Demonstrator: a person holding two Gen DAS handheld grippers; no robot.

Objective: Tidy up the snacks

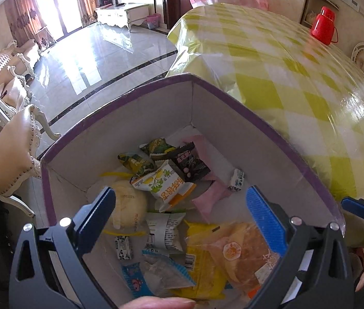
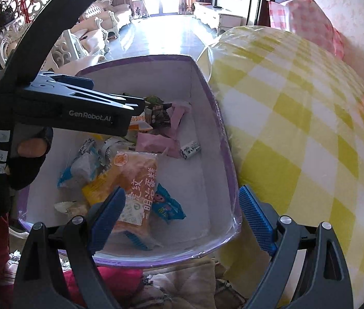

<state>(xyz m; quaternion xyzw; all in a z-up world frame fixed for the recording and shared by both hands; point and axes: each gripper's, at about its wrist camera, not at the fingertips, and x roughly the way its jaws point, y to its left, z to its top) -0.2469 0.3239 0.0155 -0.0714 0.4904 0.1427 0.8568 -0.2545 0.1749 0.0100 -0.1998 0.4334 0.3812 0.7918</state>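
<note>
Snacks [image 1: 166, 188] already lie heaped in the box [image 1: 120, 118]. Both the left gripper [image 1: 182, 206] and right gripper [image 2: 182, 208] gape empty; none remain visible on the table [image 2: 297, 118].

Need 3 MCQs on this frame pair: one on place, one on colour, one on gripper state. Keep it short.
1. Where are the wrapped snack packets?
A. spread on the checked tablecloth
B. inside the purple-rimmed cardboard box
C. on the tiled floor

2. What colour is the plastic jug at the far side of the yellow-and-white checked tablecloth?
A. red
B. green
C. black

3. How does the right gripper stand?
A. shut on a packet
B. shut with nothing in it
C. open, nothing between its pads

Answers:
1 B, the packets all lie on the floor of the purple-rimmed cardboard box.
2 A, the jug is bright red.
3 C, its blue pads stand wide apart over the box and touch no packet.
</note>
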